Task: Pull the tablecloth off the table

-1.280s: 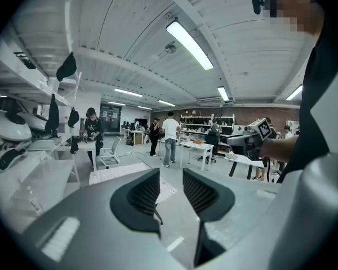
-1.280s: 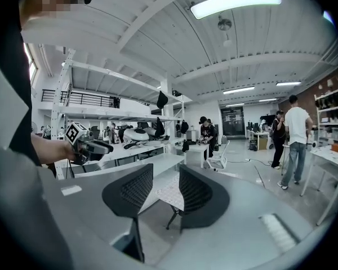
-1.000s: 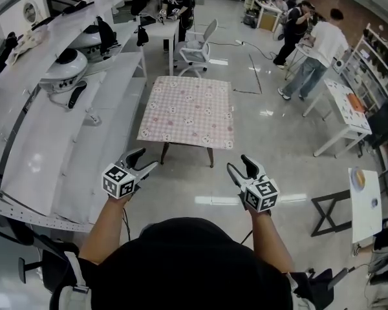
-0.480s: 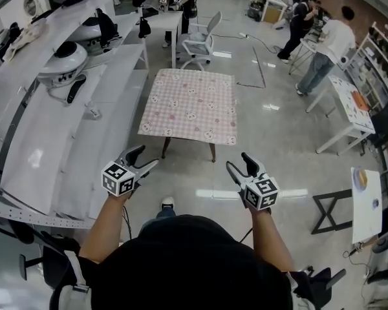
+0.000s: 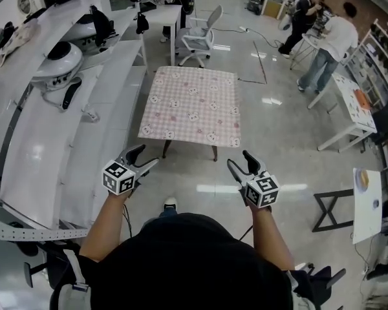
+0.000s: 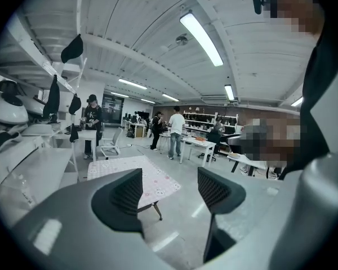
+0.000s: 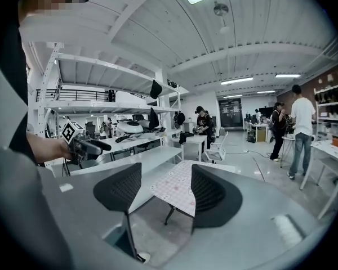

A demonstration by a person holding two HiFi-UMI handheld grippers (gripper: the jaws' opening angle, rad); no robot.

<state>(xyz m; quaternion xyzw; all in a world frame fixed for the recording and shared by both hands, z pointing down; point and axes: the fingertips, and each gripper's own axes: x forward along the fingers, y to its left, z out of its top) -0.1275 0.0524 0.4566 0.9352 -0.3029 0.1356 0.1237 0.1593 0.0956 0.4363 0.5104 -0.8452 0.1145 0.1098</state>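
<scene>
A person stands short of the near edge of a small wooden-legged table [image 5: 164, 149], a hand-held gripper raised in each hand, ahead of the job of pulling its cover away. The pink checked tablecloth [image 5: 191, 105] lies flat and square over the table, its near hem hanging just past the edge above the legs, untouched. The left gripper [image 5: 146, 157] points toward the table's near left corner with its jaws spread and nothing between them. The right gripper [image 5: 239, 161] points toward the near right corner; its jaws have just been opening and also hold nothing. Both are well apart from the table. The two tools sit about as far apart as the table is wide, which suggests each is meant to take one near corner of the cloth so it comes off evenly. The jaws are parted, probably so they are ready to close on the hanging hem. Left of the table runs a long white workbench [image 5: 64, 134]. Beyond its far edge stand an office chair [image 5: 200, 41] and several people [image 5: 326, 47] at other desks.
</scene>
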